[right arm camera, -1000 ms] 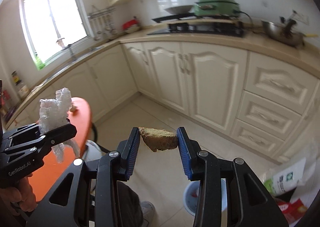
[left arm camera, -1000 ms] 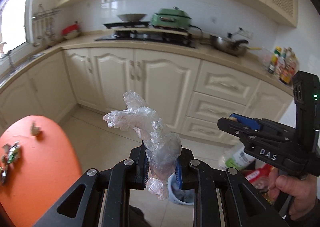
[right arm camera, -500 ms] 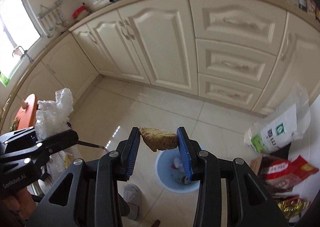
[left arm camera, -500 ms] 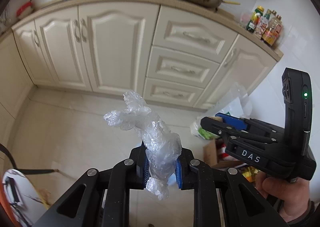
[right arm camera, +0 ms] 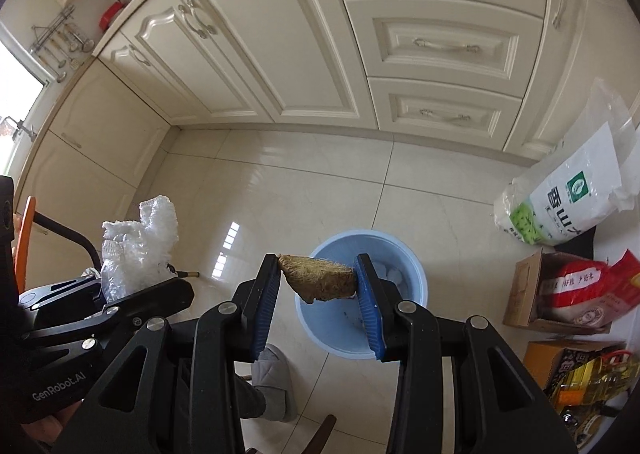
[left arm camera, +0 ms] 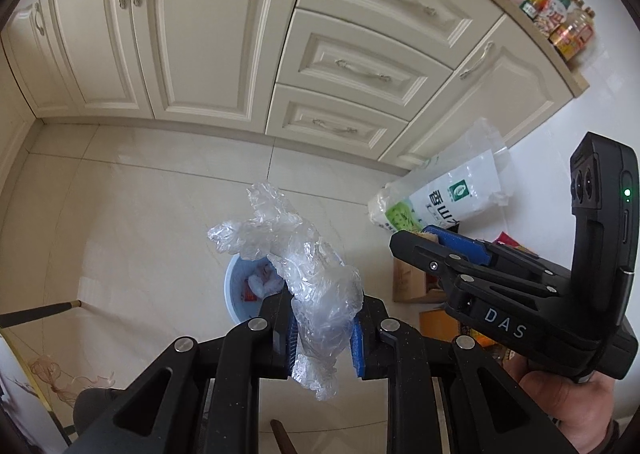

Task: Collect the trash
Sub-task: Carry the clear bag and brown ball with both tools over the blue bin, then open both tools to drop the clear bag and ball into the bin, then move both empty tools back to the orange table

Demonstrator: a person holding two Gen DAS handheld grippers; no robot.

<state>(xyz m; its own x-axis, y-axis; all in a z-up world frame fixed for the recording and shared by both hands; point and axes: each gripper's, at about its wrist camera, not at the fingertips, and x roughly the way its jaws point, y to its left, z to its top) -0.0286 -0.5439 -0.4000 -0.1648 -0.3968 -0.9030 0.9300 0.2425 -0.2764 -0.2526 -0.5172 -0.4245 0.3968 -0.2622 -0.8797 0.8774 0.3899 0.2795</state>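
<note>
My left gripper (left arm camera: 322,338) is shut on a crumpled clear plastic wrap (left arm camera: 308,278), held above a light blue trash bin (left arm camera: 236,294) on the floor; the wrap hides most of the bin. My right gripper (right arm camera: 318,288) is shut on a brown fibrous chunk (right arm camera: 320,280), held over the same bin (right arm camera: 392,254), which has white scraps inside. The left gripper with the wrap (right arm camera: 138,246) shows at the left of the right wrist view. The right gripper's body (left arm camera: 500,294) shows at the right of the left wrist view.
Cream cabinets and drawers (right arm camera: 400,34) line the far side of the tiled floor. A white rice bag (right arm camera: 568,198), cardboard boxes with red packets (right arm camera: 560,290) and an oil bottle (right arm camera: 592,374) stand at the right. A grey slipper (right arm camera: 272,378) is below.
Both grippers have tilted further down and moved over the bin, which now lies right under them. Both still hold their items.
</note>
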